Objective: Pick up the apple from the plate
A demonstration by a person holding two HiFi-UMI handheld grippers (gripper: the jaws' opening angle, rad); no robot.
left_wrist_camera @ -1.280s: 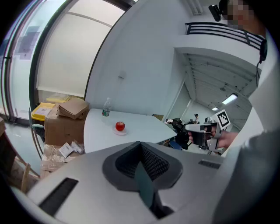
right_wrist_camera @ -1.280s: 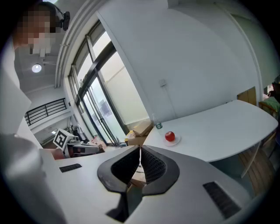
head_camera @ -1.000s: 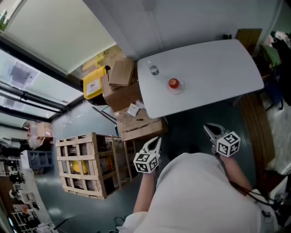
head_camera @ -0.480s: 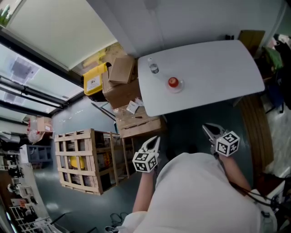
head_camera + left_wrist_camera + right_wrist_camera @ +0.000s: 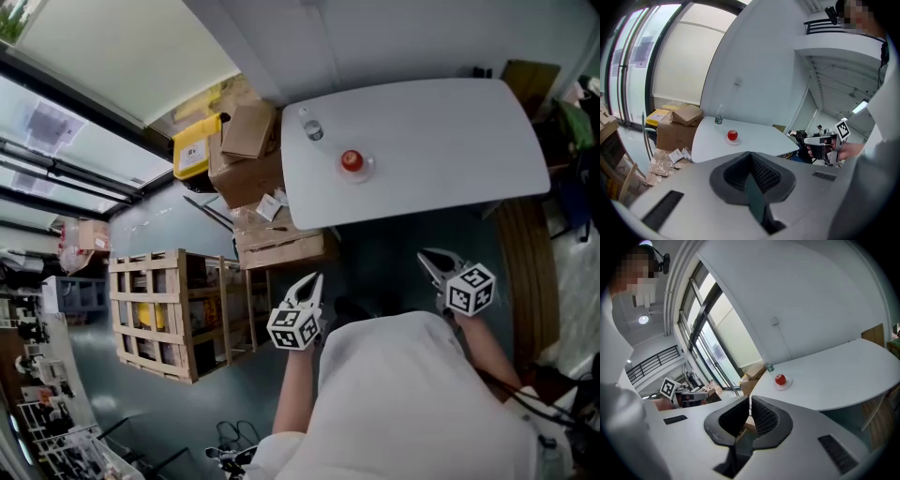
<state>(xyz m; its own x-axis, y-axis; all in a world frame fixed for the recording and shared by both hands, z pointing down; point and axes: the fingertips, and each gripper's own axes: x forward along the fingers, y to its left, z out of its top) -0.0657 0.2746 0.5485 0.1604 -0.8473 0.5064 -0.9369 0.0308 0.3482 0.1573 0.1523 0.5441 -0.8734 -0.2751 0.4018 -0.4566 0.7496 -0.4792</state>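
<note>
Both hand-held grippers had crept a little nearer the worktop [image 5: 441, 141] since a second before, and the apple [image 5: 352, 160] sat a bit higher in the head view.

The left hand-held gripper [image 5: 317, 277] had its jaws pressed together with nothing in them. The right hand-held gripper [image 5: 424, 255] also had its jaws closed tip to tip, and it was empty too. Bare floor lay just ahead of both. Past that came the near edge of the worktop. Farther on, well apart from both hand-held grippers, the apple rested on a small plate [image 5: 366, 172]. It lay ahead and between the two, a little left of where the left one pointed and a little right of where the right one pointed. A bottle [image 5: 312, 128] stood beyond the plate and off to the left of it.

The step in hand looked like the walk-up, with the reach not yet begun. To do it well, one hand-held gripper would need to spread its jaws before it got to the apple. It should come in low and level and close on the apple's round sides. It should not push the plate along, and it should stay clear of the bottle.

The apple was on the plate just as before, and the bottle had not moved. Both pairs of jaws looked as closed as they had been. The wooden crate [image 5: 150, 314] beside the left hand-held gripper had slid a little in the head view.
</note>
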